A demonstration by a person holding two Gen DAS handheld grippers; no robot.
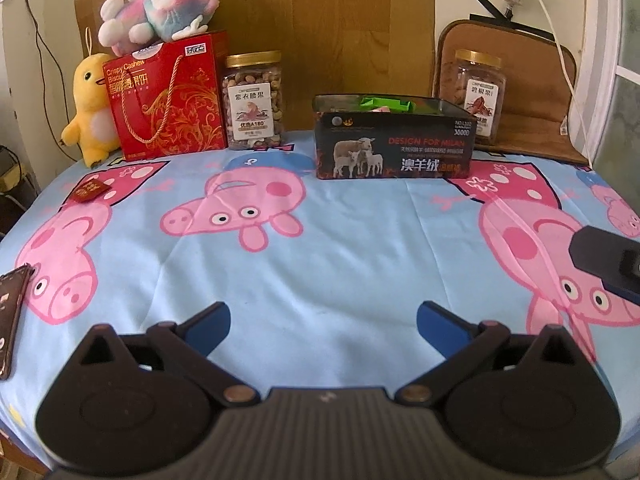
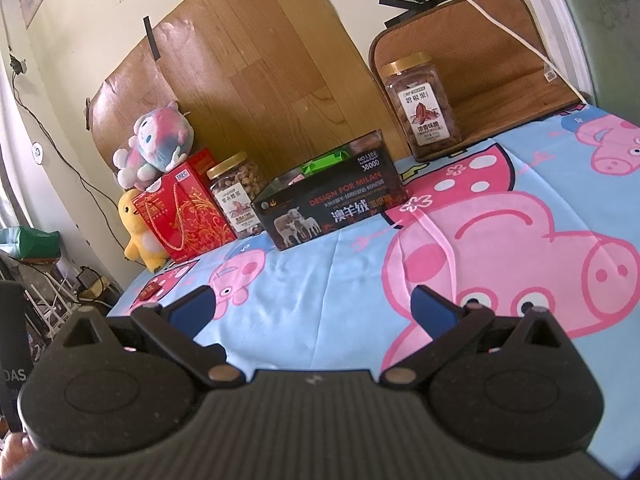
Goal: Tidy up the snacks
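Snacks, some green (image 1: 386, 103), already sit in the dark box (image 1: 394, 148) at the back of the surface. A small red packet (image 1: 89, 191) still lies out. Both tongs, left (image 1: 323, 322) and right (image 2: 314, 307), are spread and hold nothing.

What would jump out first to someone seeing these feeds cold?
Probably the pink cartoon-pig bedsheet filling both views. Next, the open black box at the back centre, with green packets inside. A red gift box stands far left with a pink plush toy on top and a yellow duck plush beside it. Both grippers, left and right, hover open and empty.
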